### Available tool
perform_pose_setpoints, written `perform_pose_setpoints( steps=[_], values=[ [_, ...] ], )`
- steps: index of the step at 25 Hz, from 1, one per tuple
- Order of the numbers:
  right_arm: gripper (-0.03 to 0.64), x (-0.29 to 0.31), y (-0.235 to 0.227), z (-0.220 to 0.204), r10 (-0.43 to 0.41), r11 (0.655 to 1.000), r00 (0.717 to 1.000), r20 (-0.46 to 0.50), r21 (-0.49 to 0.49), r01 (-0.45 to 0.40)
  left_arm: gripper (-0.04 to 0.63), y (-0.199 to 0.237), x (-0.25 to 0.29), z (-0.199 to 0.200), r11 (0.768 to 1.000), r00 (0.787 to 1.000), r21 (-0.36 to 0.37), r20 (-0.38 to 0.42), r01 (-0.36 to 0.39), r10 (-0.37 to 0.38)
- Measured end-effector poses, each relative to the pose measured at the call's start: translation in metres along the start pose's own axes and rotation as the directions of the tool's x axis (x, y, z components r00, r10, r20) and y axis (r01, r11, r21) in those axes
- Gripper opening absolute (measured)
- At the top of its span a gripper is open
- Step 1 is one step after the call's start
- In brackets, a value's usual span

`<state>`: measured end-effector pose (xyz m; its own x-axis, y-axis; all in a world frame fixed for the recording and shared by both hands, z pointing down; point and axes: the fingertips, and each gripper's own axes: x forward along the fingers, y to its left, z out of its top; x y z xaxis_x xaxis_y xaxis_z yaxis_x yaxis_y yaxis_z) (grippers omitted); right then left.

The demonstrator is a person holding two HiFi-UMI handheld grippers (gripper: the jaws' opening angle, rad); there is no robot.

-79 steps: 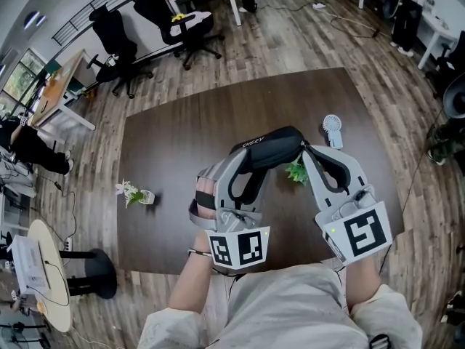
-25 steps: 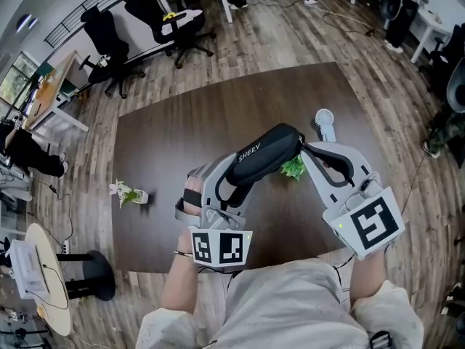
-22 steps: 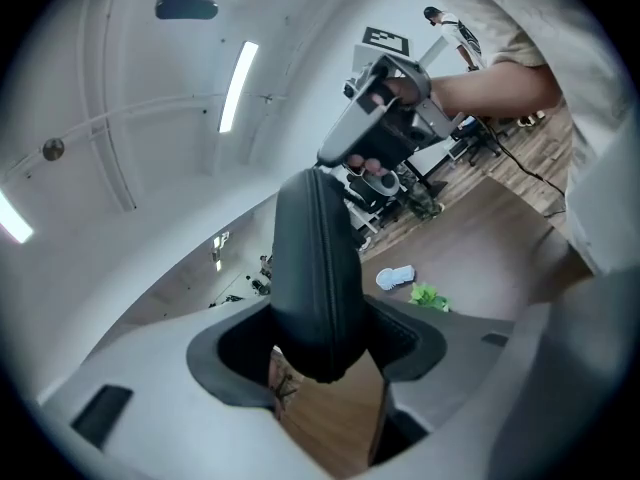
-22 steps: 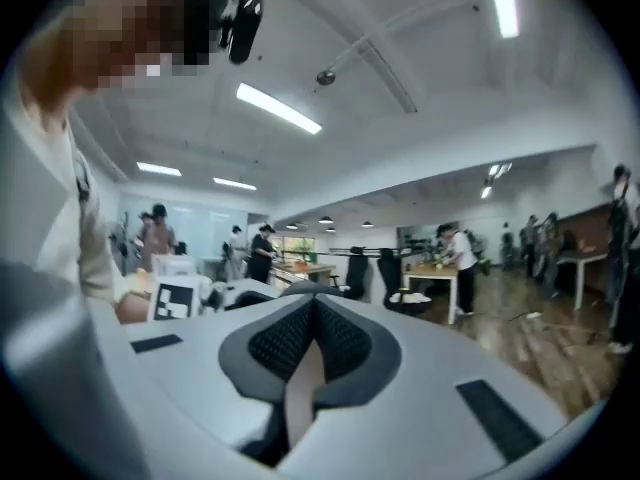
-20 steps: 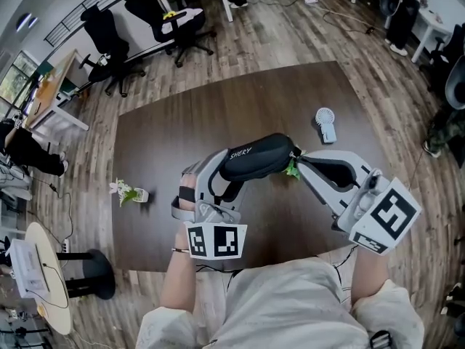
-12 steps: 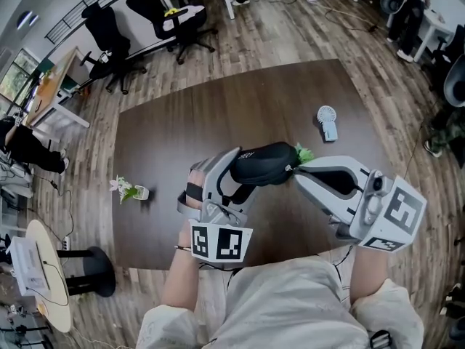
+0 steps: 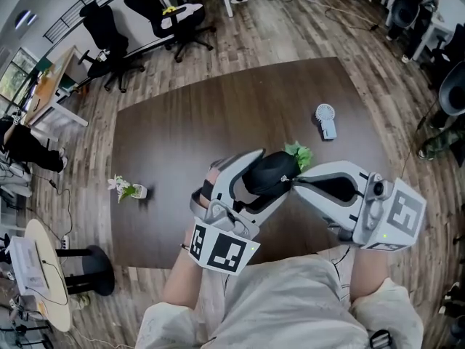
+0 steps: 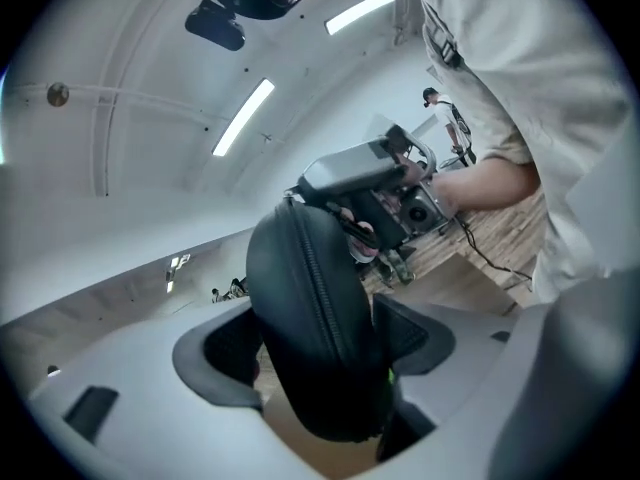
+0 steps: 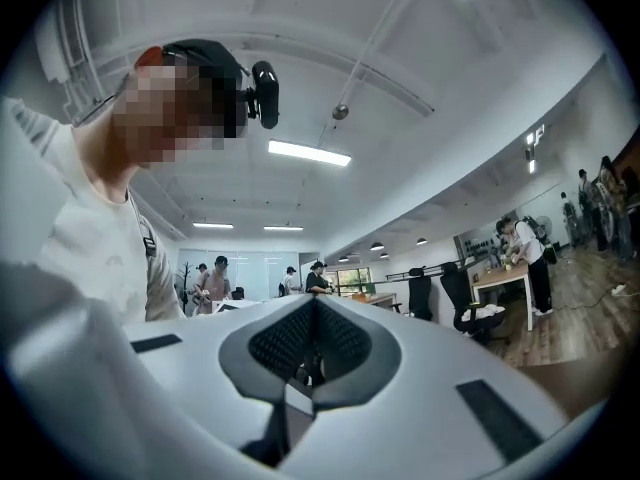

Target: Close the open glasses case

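Two grippers are meeting at a black glasses case (image 7: 275,169) held above the dark tabletop (image 7: 182,129), its long axis slanting from lower left to upper right in the head view. The left gripper (image 7: 261,179) jaws are opening, with the case standing between them. Only the left gripper view is showing its zip seam, which looks closed. The right gripper (image 7: 293,182) jaws are pressing together at the case's end.

No legible text or labels anywhere

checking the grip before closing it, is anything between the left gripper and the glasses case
Nothing visible does. The glasses case lies directly between the opening jaws of the left gripper, with no other object there. In the head view the shut right gripper meets the case's end, also with nothing between.
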<state>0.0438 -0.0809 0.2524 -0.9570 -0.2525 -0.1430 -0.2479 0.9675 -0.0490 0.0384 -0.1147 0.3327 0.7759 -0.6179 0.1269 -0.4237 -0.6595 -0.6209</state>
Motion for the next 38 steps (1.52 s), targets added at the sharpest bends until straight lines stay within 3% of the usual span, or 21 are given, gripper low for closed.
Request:
perform_pose_setpoints(
  steps=[3,5,8,11,16,21,27,31,35,38],
  values=[
    [0.002,-0.002,-0.004,0.000,-0.020,1.000,1.000,-0.006,-0.014,0.020,0.316,0.005,0.001,-0.001,1.000,1.000,-0.020,-0.003,-0.017,0.017],
    [0.002,-0.001,-0.012,-0.005,-0.090,0.994,0.994,-0.061,-0.066,0.086,0.295,0.011,0.002,-0.011,0.998,0.996,0.019,-0.073,-0.058,0.059],
    [0.002,0.009,-0.017,-0.017,-0.235,0.958,0.957,-0.169,-0.208,0.198,0.264,0.022,0.006,-0.038,0.982,0.958,0.152,-0.249,-0.108,0.144],
    [0.003,0.019,-0.018,-0.031,-0.296,0.939,0.927,-0.231,-0.250,0.237,0.245,0.028,0.008,-0.056,0.975,0.919,0.199,-0.359,-0.095,0.163],
    [0.005,0.029,-0.013,-0.043,-0.272,0.953,0.922,-0.276,-0.212,0.217,0.241,0.024,0.008,-0.064,0.978,0.906,0.193,-0.396,-0.073,0.146],
    [0.005,0.044,-0.003,-0.070,-0.233,0.965,0.893,-0.386,-0.203,0.164,0.241,0.022,0.014,-0.060,0.974,0.905,0.219,-0.399,-0.065,0.150],
    [0.002,0.038,-0.007,-0.055,-0.151,0.988,0.958,-0.245,-0.014,0.152,0.287,0.025,0.007,-0.051,0.969,0.926,0.224,-0.333,-0.107,0.179],
    [0.002,0.022,-0.015,-0.025,-0.102,0.983,0.991,-0.086,0.144,0.114,0.311,0.031,-0.001,-0.041,0.965,0.942,0.218,-0.269,-0.142,0.199],
    [0.002,0.006,-0.025,-0.002,-0.069,0.962,0.995,0.069,0.270,0.048,0.328,0.035,-0.008,-0.037,0.968,0.952,0.190,-0.227,-0.166,0.208],
    [0.002,-0.007,-0.029,0.010,-0.036,0.929,0.981,0.192,0.368,-0.038,0.333,0.031,-0.011,-0.039,0.976,0.960,0.137,-0.200,-0.169,0.194]
  ],
)
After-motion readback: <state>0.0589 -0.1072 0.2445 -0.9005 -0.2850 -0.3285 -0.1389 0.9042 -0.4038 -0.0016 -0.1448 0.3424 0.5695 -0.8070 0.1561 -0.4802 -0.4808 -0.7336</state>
